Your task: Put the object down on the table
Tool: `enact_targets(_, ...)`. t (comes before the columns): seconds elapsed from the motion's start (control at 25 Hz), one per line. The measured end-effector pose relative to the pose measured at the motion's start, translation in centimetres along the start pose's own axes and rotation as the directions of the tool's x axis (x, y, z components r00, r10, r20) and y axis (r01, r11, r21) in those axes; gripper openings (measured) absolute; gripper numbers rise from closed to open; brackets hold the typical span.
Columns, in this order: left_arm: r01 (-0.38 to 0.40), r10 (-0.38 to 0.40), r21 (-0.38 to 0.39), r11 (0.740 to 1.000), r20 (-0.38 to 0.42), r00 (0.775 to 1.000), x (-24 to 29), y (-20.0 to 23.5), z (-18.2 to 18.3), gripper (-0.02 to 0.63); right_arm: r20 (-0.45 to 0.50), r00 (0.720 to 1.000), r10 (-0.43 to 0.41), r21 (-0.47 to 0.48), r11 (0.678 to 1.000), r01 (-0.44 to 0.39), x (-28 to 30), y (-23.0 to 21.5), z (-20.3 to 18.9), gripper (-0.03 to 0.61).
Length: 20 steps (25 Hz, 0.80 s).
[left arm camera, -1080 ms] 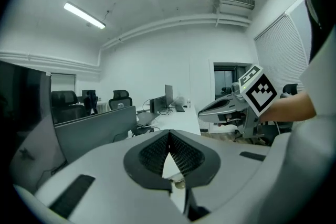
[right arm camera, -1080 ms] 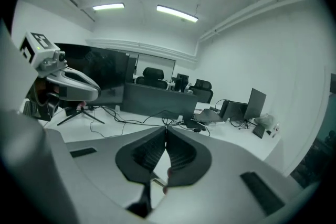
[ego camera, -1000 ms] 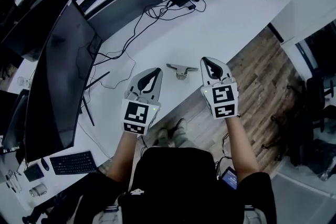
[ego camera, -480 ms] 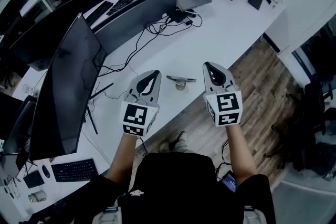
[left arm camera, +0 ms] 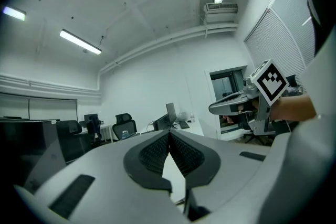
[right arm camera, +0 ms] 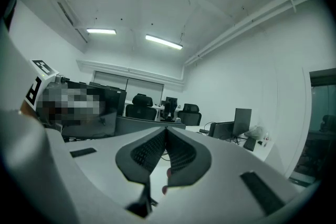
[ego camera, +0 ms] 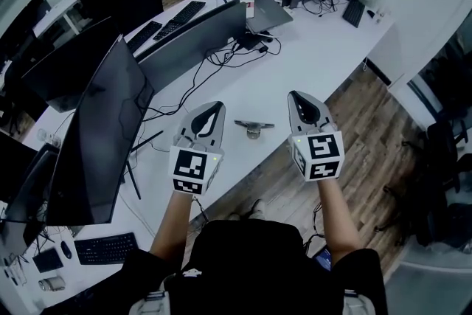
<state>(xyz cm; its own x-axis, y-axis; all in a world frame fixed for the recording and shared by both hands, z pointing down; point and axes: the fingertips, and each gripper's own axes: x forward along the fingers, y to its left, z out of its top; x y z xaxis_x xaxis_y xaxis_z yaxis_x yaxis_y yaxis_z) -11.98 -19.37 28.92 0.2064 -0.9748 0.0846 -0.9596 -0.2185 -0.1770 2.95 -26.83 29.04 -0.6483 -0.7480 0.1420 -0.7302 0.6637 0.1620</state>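
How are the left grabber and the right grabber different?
The left gripper hangs over the white table; the right gripper's marker cube hangs past the table's edge, above the wooden floor. The left gripper's cube shows a different black-and-white pattern from the right gripper's. Both are grey, shut and empty, with the small metal object lying on the table between them.

Head view: steeply down on table (ego camera: 317, 40), left gripper (ego camera: 213, 109), right gripper (ego camera: 299, 97) close below. Gripper views: level along own jaws; left's catches right gripper.
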Motion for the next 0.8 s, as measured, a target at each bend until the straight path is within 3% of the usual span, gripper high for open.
enact_targets(0.48,-0.008,0.007,0.024,1.000,0.071,0.997,-0.4,-0.2,3.6,0.014,0.063,0.998,-0.019,0.028,0.999,0.017,-2.1,-0.7,2.5,0.025)
enact_targets(0.8,-0.016,0.014,0.027,1.000,0.077,0.997,-0.5,0.0,3.9,0.014,0.082,0.997,-0.003,0.031,1.000,0.000,-2.1,-0.1,2.7,0.025)
